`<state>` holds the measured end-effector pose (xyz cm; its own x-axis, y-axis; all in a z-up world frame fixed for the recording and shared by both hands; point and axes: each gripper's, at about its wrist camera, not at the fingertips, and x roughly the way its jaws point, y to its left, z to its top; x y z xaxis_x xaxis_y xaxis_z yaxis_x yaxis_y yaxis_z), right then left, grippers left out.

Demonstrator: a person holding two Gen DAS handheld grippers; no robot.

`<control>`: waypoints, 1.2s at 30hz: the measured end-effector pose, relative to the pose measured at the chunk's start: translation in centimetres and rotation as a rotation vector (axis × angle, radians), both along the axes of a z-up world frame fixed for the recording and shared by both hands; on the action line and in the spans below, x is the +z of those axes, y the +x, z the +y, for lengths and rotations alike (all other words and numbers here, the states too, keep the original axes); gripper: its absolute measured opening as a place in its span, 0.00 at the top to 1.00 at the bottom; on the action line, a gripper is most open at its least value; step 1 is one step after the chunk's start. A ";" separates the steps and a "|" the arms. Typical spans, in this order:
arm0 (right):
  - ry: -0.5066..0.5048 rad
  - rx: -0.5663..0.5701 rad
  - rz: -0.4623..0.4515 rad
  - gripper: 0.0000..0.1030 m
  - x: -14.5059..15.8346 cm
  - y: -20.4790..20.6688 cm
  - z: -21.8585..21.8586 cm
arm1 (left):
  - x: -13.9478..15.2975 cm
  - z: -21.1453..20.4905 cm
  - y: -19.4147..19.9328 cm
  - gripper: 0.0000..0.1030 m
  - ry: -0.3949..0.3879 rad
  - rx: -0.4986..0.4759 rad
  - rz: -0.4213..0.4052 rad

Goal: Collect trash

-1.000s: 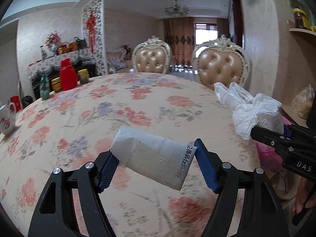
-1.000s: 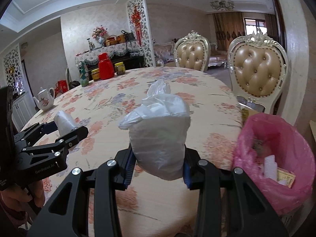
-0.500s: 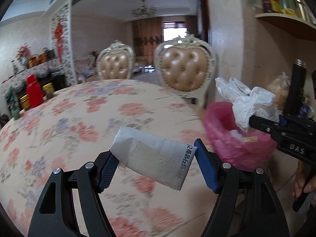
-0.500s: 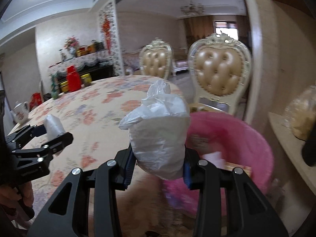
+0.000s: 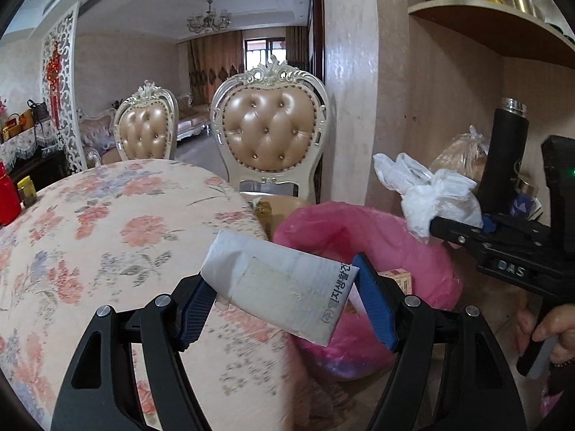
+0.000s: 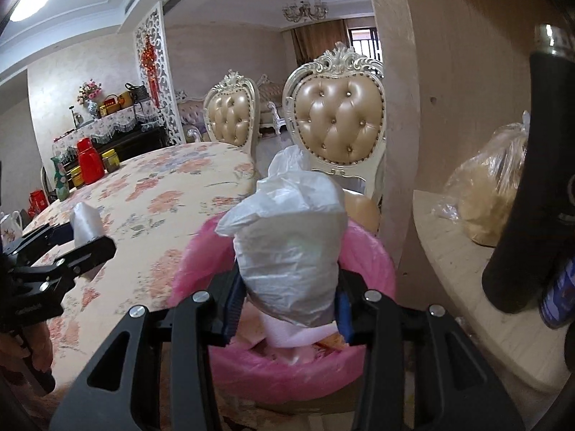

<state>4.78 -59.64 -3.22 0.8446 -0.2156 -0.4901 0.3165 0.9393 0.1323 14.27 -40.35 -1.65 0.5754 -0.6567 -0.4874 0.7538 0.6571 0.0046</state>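
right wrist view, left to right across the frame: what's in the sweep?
Left gripper holding a white packet → floral table → pink bin liner, with the white plastic bag in the right gripper in front of it → shelf ledge → black flask.

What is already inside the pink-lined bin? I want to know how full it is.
In the pink-lined bin, the right wrist view shows white paper and cardboard scraps. The white plastic bag covers the rest.
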 end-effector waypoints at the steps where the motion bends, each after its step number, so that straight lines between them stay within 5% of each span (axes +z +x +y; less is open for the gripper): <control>1: -0.002 0.006 0.002 0.59 -0.1 0.6 -0.5 | -0.1 -0.4 0.0 0.33 0.004 -0.001 -0.001; 5: -0.012 0.044 0.000 0.55 0.0 3.0 -1.4 | -0.2 -1.1 0.6 0.33 0.016 0.016 -0.003; 8: -0.033 0.036 -0.019 0.33 -0.2 4.3 -2.7 | -0.3 -1.7 1.5 0.33 0.016 0.033 0.017; 21: -0.027 -0.124 -0.106 0.31 1.8 -3.0 -4.1 | -1.7 -8.1 2.2 0.31 0.049 -0.070 0.076; 22: -0.022 -0.133 -0.109 0.31 1.9 -3.6 -4.1 | -1.7 -8.5 2.2 0.30 0.045 -0.082 0.084; 24: -0.024 -0.152 -0.110 0.31 2.1 -4.7 -3.9 | -1.9 -9.4 2.4 0.09 0.024 -0.091 0.090; 28: -0.030 -0.158 -0.103 0.31 2.2 -5.9 -3.1 | -2.0 -10.3 2.6 0.08 0.024 -0.072 0.055; 36: -0.035 -0.145 -0.112 0.27 3.2 -6.1 -0.8 | -0.9 -5.7 2.6 0.06 0.029 0.027 0.005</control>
